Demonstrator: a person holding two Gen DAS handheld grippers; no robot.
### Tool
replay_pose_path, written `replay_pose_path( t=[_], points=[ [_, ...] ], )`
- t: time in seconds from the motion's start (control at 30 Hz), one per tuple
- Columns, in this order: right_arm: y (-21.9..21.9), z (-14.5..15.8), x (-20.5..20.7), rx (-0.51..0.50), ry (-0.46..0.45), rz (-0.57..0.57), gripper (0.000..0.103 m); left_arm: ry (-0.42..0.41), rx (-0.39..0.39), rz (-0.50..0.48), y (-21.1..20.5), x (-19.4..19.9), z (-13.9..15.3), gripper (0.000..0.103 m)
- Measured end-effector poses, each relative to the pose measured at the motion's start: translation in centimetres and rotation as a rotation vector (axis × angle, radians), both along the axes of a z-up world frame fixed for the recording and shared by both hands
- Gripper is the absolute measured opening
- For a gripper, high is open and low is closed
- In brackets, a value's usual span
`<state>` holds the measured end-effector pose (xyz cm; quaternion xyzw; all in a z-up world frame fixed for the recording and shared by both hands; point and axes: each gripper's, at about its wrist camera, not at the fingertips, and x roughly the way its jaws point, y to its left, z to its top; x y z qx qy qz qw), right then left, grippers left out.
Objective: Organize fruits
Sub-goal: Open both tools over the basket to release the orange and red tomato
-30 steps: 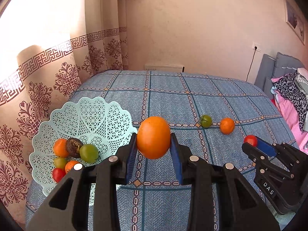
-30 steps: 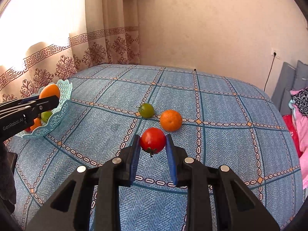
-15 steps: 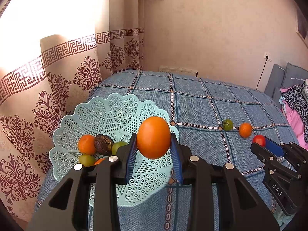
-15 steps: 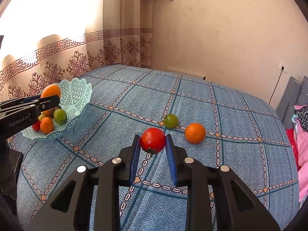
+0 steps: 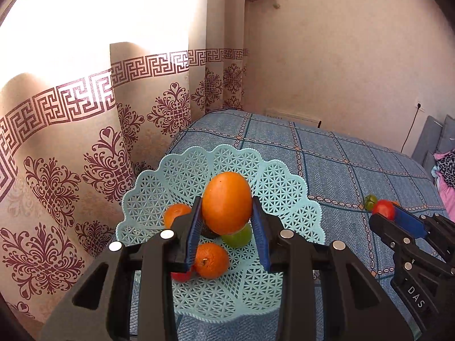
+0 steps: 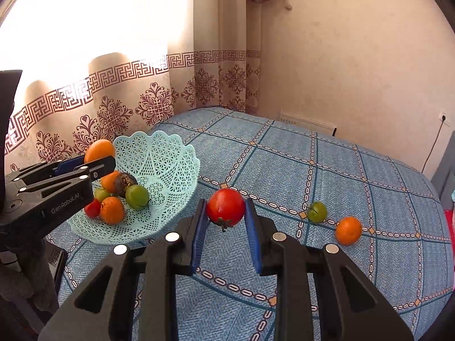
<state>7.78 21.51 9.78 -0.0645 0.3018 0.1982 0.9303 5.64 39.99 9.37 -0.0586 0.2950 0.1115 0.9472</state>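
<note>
My left gripper (image 5: pixel 227 216) is shut on a large orange (image 5: pixel 227 202) and holds it above the mint lattice basket (image 5: pixel 284 187). Several fruits lie in that basket: small oranges (image 5: pixel 212 260), a green fruit (image 5: pixel 239 236), a dark fruit and a red one. My right gripper (image 6: pixel 225 213) is shut on a red tomato (image 6: pixel 225 207) above the blue bedspread, just right of the basket (image 6: pixel 167 167). A green tomato (image 6: pixel 317 211) and a small orange (image 6: pixel 348 230) rest on the bed to the right. From the right wrist view the left gripper (image 6: pixel 96 162) hovers over the basket's left side.
The blue checked bedspread (image 6: pixel 327 176) fills the surface. A patterned curtain (image 5: pixel 85 147) hangs at the left by the bed's edge, a beige wall stands behind. Grey and pink bedding (image 5: pixel 443 164) lies at the far right.
Both grippers have moved left toward the basket. The large orange now hangs over the basket, and the tomato has come near the basket's right rim.
</note>
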Motion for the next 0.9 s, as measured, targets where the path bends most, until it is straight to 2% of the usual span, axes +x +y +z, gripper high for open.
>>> replay_pose_path(
  t=[0.17, 0.3, 0.9],
  points=[
    [2.4, 0.2, 0.7, 0.021, -0.001, 0.036, 0.027, 0.006, 0.018, 0.04, 0.8, 0.3, -0.6, 0.034],
    [3.6, 0.0, 1.4, 0.033, 0.011, 0.044, 0.027, 0.011, 0.001, 0.049, 1.5, 0.4, -0.8, 0.034],
    [5.4, -1.9, 3.9, 0.075, 0.073, 0.05, 0.027, 0.019, -0.016, 0.065, 2.6, 0.7, -1.1, 0.034]
  ],
)
